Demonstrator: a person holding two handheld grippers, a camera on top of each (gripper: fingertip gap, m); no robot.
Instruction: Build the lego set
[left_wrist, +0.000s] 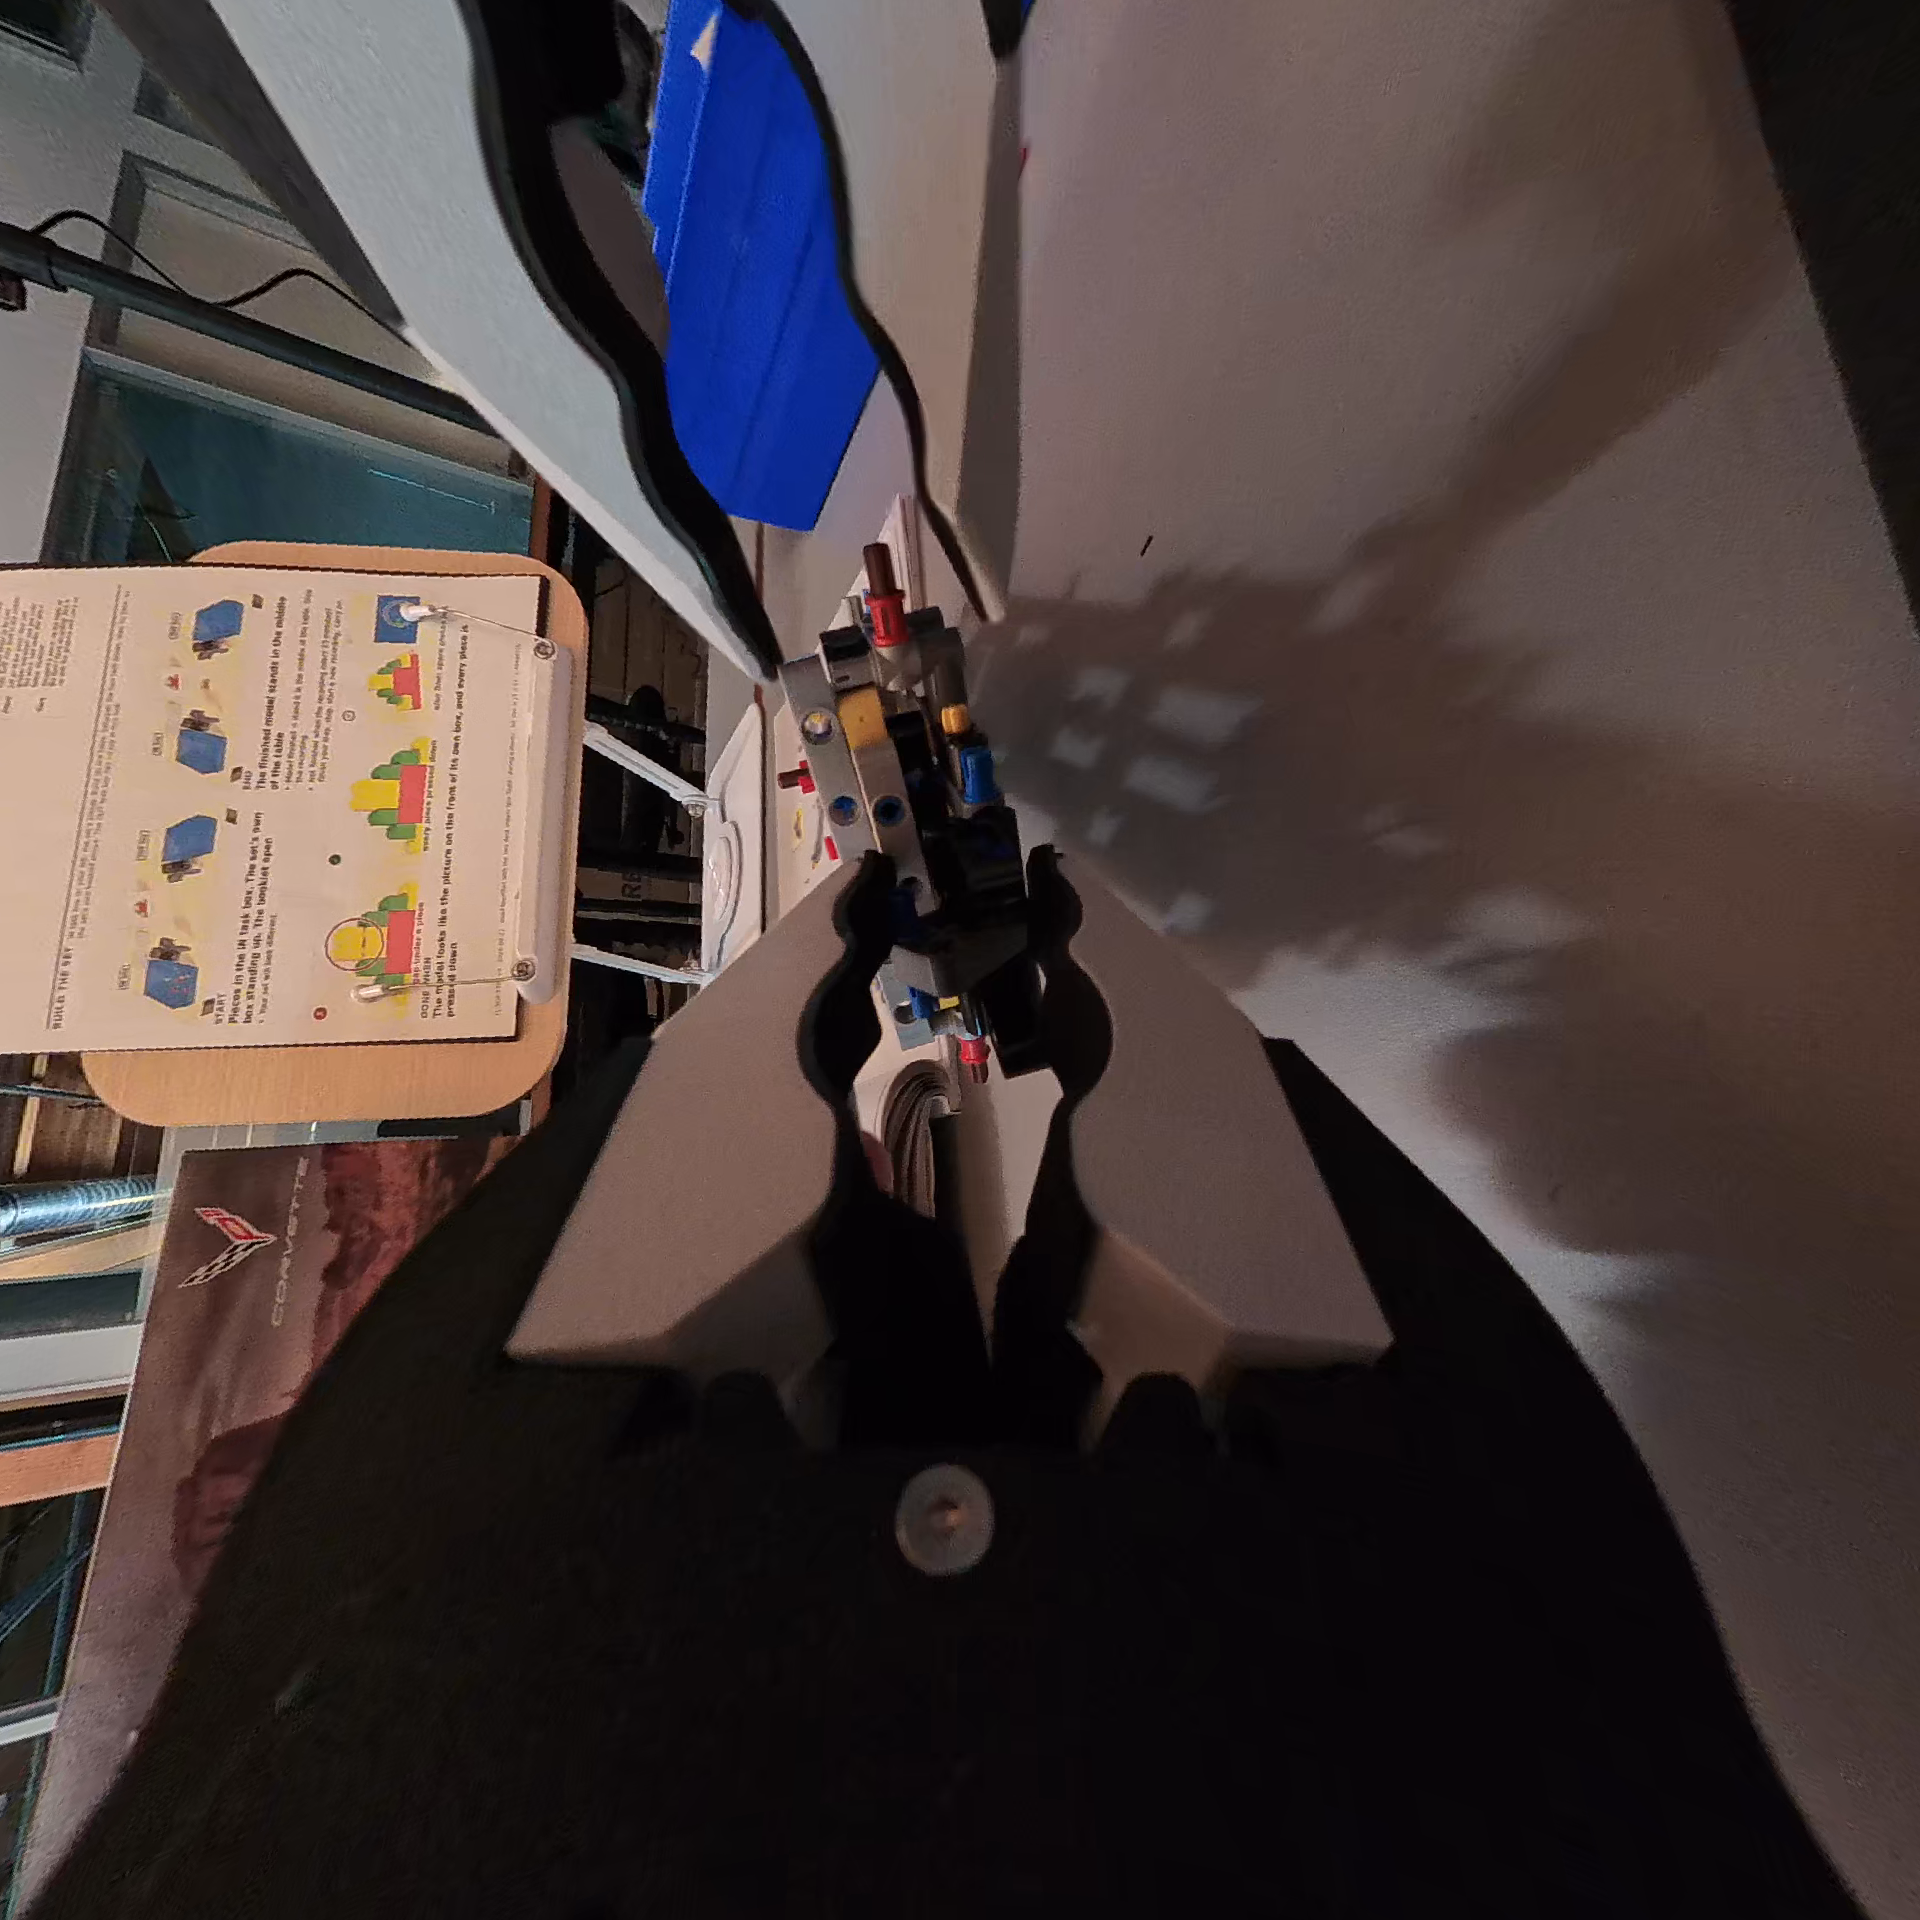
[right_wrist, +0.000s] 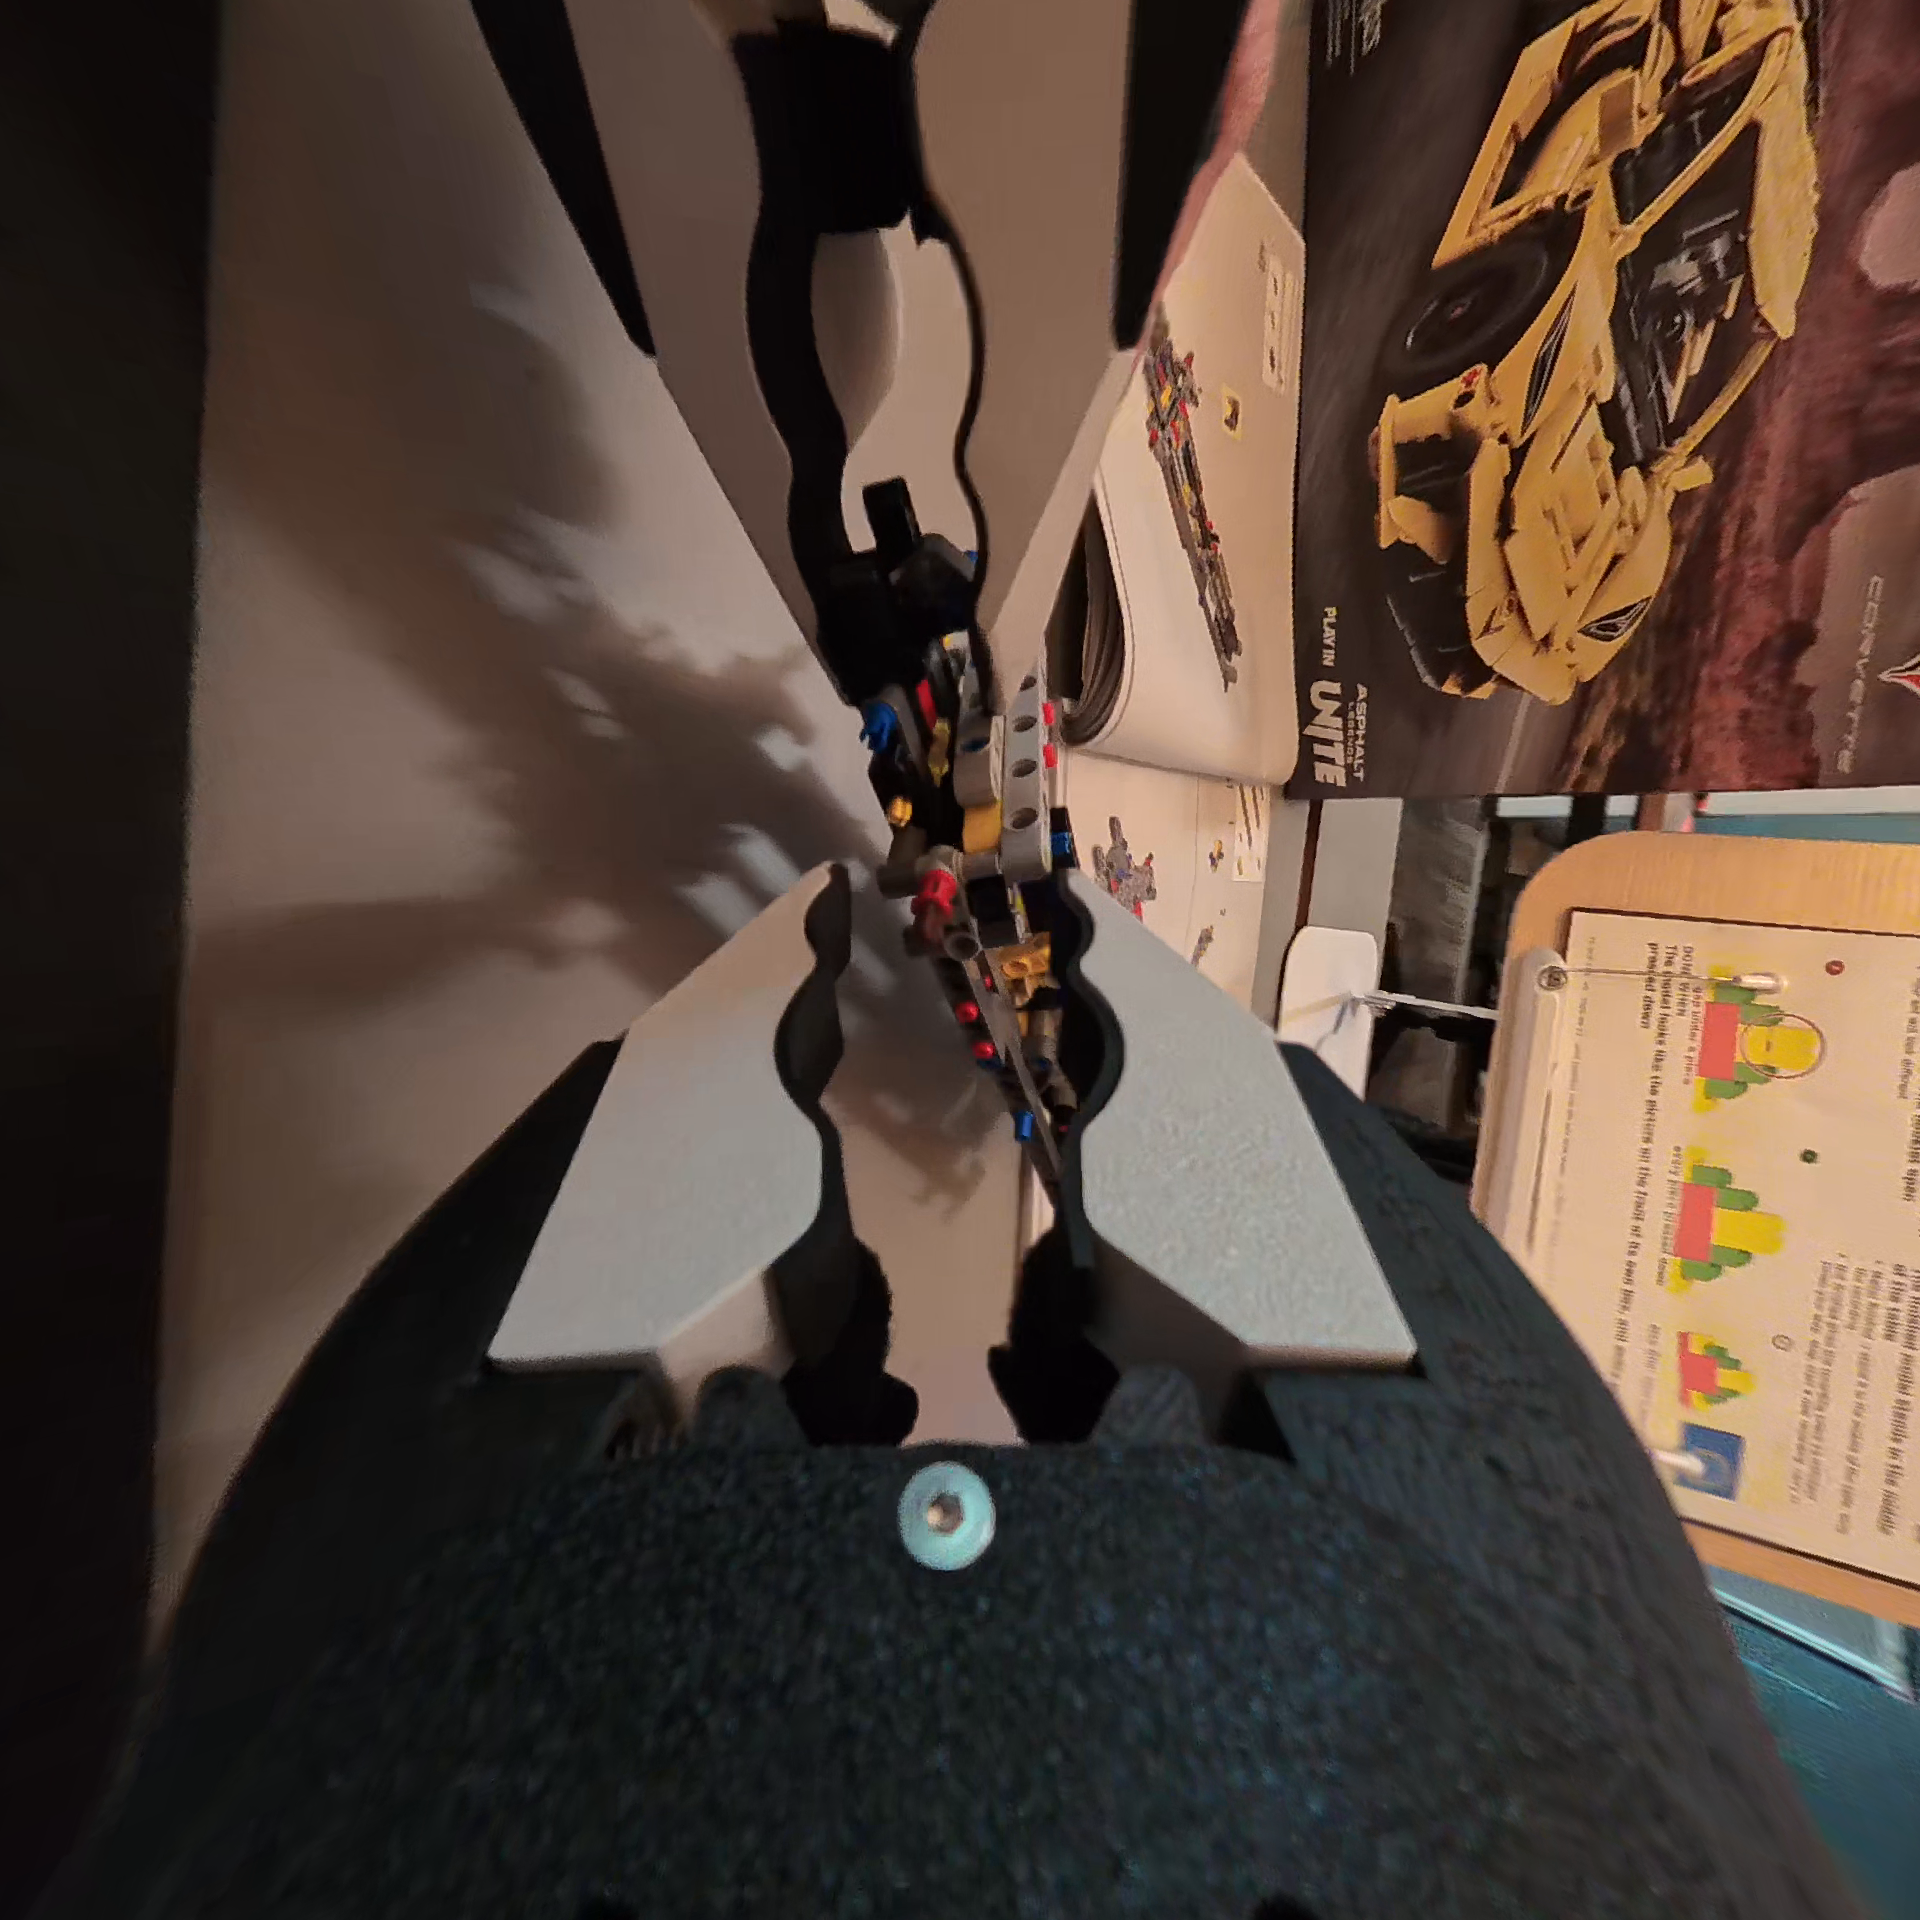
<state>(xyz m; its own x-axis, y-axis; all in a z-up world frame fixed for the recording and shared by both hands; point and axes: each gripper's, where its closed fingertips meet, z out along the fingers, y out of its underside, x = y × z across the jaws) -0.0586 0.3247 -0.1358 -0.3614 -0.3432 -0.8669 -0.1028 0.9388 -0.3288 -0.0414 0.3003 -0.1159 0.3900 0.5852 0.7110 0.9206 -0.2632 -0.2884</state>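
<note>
Two handheld grippers meet over a pale tabletop (left_wrist: 1455, 312), sharing a half-built model (left_wrist: 914, 790) held between them. The left gripper (left_wrist: 951, 904) has its fingers (left_wrist: 748, 1049) clamped on the model's black end; the right gripper (right_wrist: 956, 914) has its fingers (right_wrist: 1195, 1122) apart around the far end, one finger seemingly touching the frame, though whether it truly grips cannot be told. The model is a long, narrow lattice of grey holed beams, black frames and red, blue and yellow pins, hard glossy plastic throughout. It looks light and stiff along its length, yet likely fragile at the joints: protruding pins and axles could pop loose under a twist or squeeze. The safest hold appears to be across the flat sides of the beams, near the ends, away from the pins. The fingers are matte grey wedges lined with wavy black pads. Beyond lie an open booklet (right_wrist: 1195, 582), the box (right_wrist: 1558, 364) standing upright, a blue bin (left_wrist: 748, 281) and an instruction sheet (left_wrist: 281, 800) on a wooden board.
</note>
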